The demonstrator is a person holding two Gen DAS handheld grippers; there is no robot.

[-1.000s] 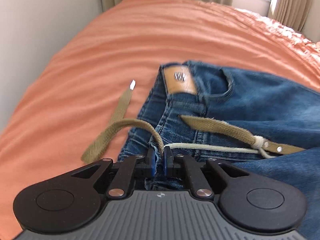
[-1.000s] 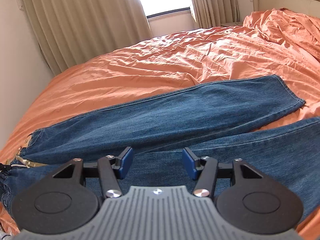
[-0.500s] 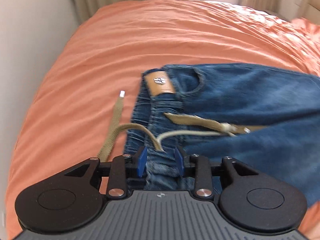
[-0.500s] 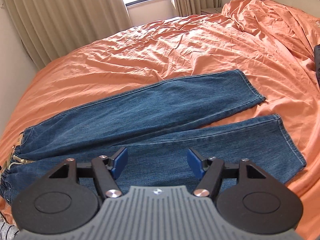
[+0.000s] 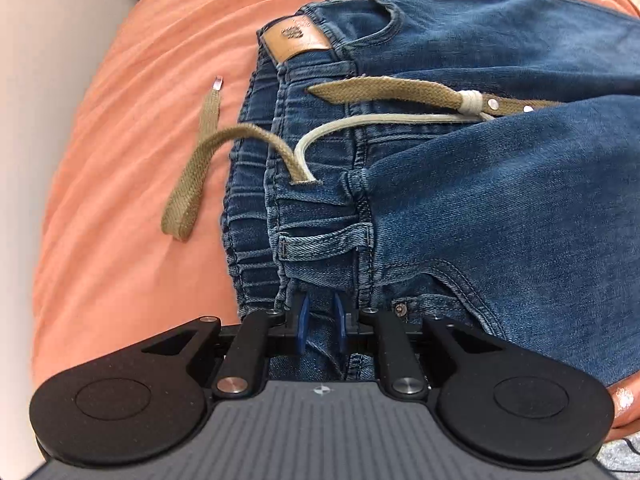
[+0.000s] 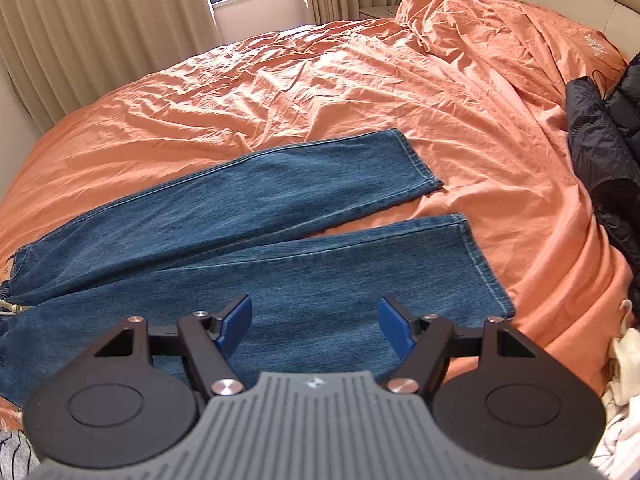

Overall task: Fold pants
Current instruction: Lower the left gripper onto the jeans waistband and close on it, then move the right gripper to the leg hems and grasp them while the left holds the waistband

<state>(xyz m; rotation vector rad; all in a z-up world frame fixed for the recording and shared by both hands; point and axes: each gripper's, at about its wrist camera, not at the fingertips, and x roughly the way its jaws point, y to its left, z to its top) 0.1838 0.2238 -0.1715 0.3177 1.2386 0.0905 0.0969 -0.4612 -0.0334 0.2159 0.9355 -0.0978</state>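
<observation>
Blue jeans [image 6: 248, 216] lie flat on the orange bed, both legs spread toward the right. In the left wrist view the elastic waistband [image 5: 320, 216] faces me, with a tan leather patch [image 5: 298, 40] and a khaki drawstring [image 5: 200, 168] trailing onto the sheet. My left gripper [image 5: 320, 322] is nearly shut, its blue pads on either side of a bunch of waistband denim at the near edge. My right gripper [image 6: 316, 322] is open and empty, hovering above the near leg [image 6: 360, 276].
The orange bedsheet [image 6: 320, 80] is wrinkled, with a bunched cover at the far right. A black puffy jacket [image 6: 608, 140] lies at the right edge, white clothing [image 6: 624, 380] below it. Curtains [image 6: 100, 20] and a wall stand behind the bed.
My left gripper let go of the drawstring, opened, dropped to the waistband's near edge and narrowed on the denim. My right gripper rose and drew back, staying open; more of both legs shows.
</observation>
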